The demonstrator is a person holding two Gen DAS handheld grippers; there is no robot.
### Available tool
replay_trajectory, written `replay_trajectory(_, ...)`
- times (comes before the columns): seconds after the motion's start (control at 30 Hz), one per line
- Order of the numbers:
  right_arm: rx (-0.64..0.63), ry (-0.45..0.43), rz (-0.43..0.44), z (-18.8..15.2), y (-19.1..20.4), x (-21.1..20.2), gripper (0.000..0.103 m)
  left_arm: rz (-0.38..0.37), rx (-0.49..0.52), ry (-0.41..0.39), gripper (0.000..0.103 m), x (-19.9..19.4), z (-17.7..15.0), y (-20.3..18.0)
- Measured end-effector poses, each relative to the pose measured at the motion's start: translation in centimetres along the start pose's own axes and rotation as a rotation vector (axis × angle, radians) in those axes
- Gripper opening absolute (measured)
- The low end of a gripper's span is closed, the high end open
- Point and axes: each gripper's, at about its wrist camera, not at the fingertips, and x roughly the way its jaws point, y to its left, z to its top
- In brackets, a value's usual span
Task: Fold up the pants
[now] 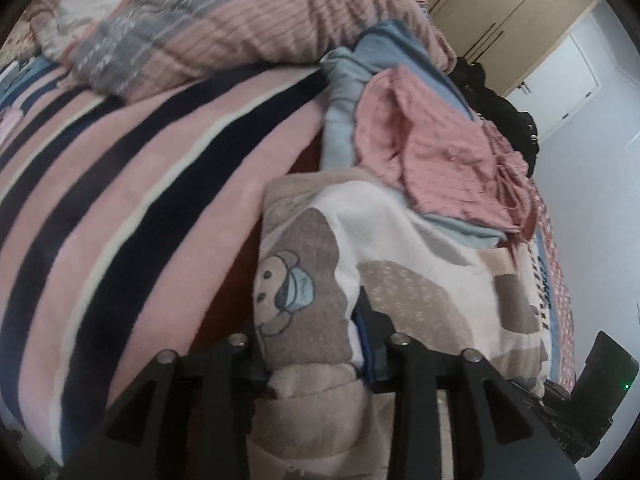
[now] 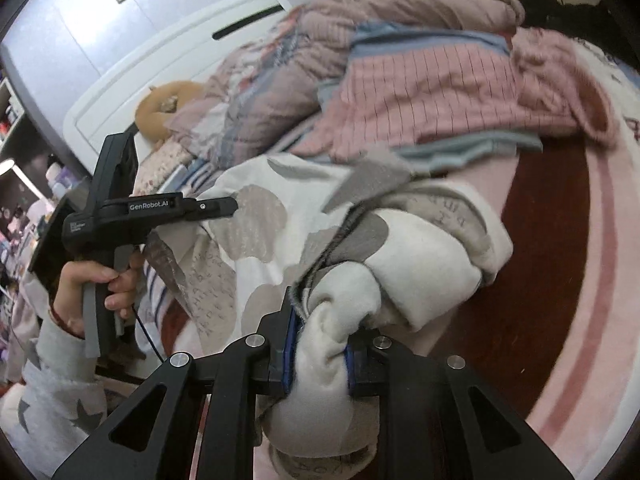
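The pants (image 1: 400, 248) are thick fleece, white with beige and brown patches and a bear print, and lie bunched on the bed. In the left wrist view my left gripper (image 1: 312, 320) has a fold of them filling the gap between its fingers. The cloth lies against the blue pad (image 1: 366, 344) and covers the other finger. The right wrist view shows my right gripper (image 2: 320, 344) shut on a white roll of the pants (image 2: 424, 280) near the waistband. The left gripper (image 2: 234, 206) shows there from the side, its tip at the far part of the pants.
A pink and navy striped blanket (image 1: 120, 200) covers the bed. A heap of pink and blue clothes (image 1: 432, 148) lies just beyond the pants, with a rumpled quilt (image 1: 200, 20) behind it. A white headboard (image 2: 180, 60) and a ring cushion (image 2: 168, 108) are at the far end. A hand (image 2: 112, 280) holds the left gripper.
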Motion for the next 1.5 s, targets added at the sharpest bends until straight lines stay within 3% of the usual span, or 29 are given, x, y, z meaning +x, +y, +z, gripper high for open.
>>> replay_trajectory(0.07,0.018,0.010,0.005,-0.4,-0.8,0.4,0.015,0.027,-0.011,0.000,0.048,0.2,-0.5,0.1)
replay_trajectory(0.17,0.041,0.012,0.004,-0.4,-1.4,0.6,0.025,0.038,-0.035,-0.006,0.055,0.1,-0.6,0.4)
replay_trajectory(0.27,0.046,0.009,-0.013,-0.4,-1.5,0.3,0.039,0.121,-0.035,-0.011,0.073,-0.4,-0.6,0.1)
replay_trajectory(0.33,0.055,0.001,-0.022,-0.5,-1.8,-0.4,0.046,0.162,-0.024,-0.012,0.074,-0.8,-0.8,-0.2)
replay_trajectory(0.5,0.051,-0.017,-0.018,-0.9,-2.1,-2.2,0.050,0.216,0.039,-0.048,0.075,-2.6,-2.0,-2.6)
replay_trajectory(0.63,0.006,-0.059,-0.079,-2.0,-2.4,-4.9,0.066,0.247,0.119,-0.125,0.084,-4.7,-3.2,-6.1)
replay_trajectory(0.77,-0.009,-0.088,-0.112,-3.2,-3.6,-7.9,0.068,0.193,0.220,-0.190,0.085,-7.1,-4.9,-11.2)
replay_trajectory(0.87,-0.018,-0.138,-0.147,-4.8,-5.1,-11.2,0.079,0.133,0.317,-0.260,0.085,-9.1,-6.9,-16.1)
replay_trajectory(1.1,-0.039,-0.253,-0.336,-9.2,-8.8,-20.6,0.084,0.000,0.517,-0.456,0.087,-13.9,-13.9,-27.4)
replay_trajectory(1.2,-0.055,-0.335,-0.435,-11.1,-9.4,-25.0,0.090,-0.038,0.569,-0.545,0.094,-15.8,-17.4,-30.8)
replay_trajectory(1.4,-0.128,-0.488,-0.603,-14.4,-7.4,-32.4,0.099,-0.093,0.547,-0.649,0.100,-18.3,-22.2,-33.5)
replay_trajectory(1.5,-0.154,-0.558,-0.634,-16.0,-5.8,-35.1,0.103,-0.084,0.516,-0.693,0.102,-19.0,-23.7,-33.5)
